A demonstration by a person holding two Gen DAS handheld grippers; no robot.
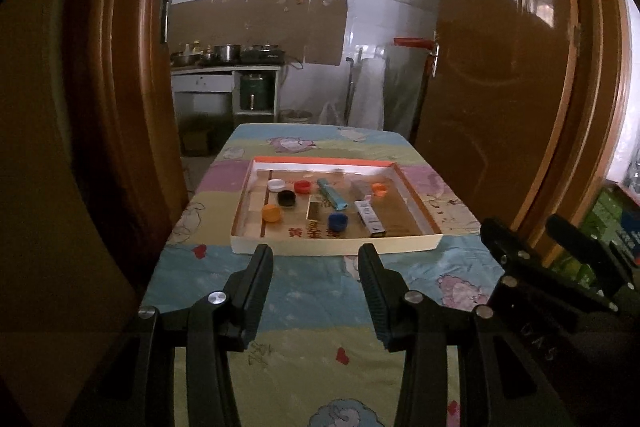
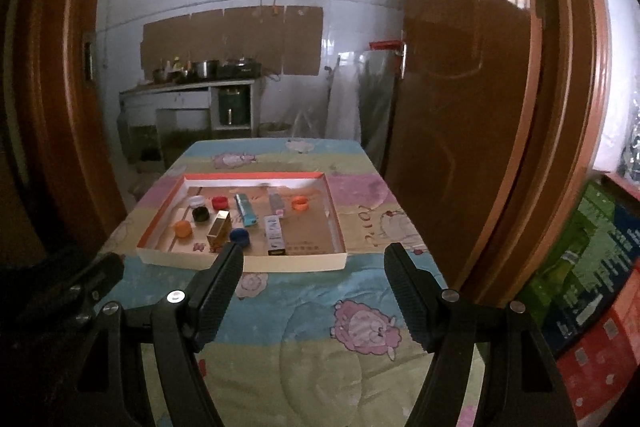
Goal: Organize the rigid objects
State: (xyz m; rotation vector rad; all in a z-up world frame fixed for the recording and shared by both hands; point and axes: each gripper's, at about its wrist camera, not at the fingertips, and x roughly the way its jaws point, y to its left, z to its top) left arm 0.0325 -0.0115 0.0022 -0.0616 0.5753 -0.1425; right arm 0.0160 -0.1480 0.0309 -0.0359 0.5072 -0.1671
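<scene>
Black ribbed pads on our left gripper (image 1: 316,259) stand parted around nothing; our right gripper (image 2: 314,259) gapes wider, also bare. Both hover over the quilted cartoon-print tablecloth (image 2: 320,311). Beyond sits the shallow white cardboard tray with orange rim (image 1: 336,245), holding round plastic caps and slim cartons; the teal carton (image 1: 332,194) and white carton (image 1: 370,215) run lengthwise away from us.

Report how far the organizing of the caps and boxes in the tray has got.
Done: nothing looks sorted; in the tray the caps, such as the blue cap and black cap, lie mixed among boxes like the gold box.
In hand: nothing; left gripper and right gripper are open, short of the tray.
Left: all the grouping, apparently.
</scene>
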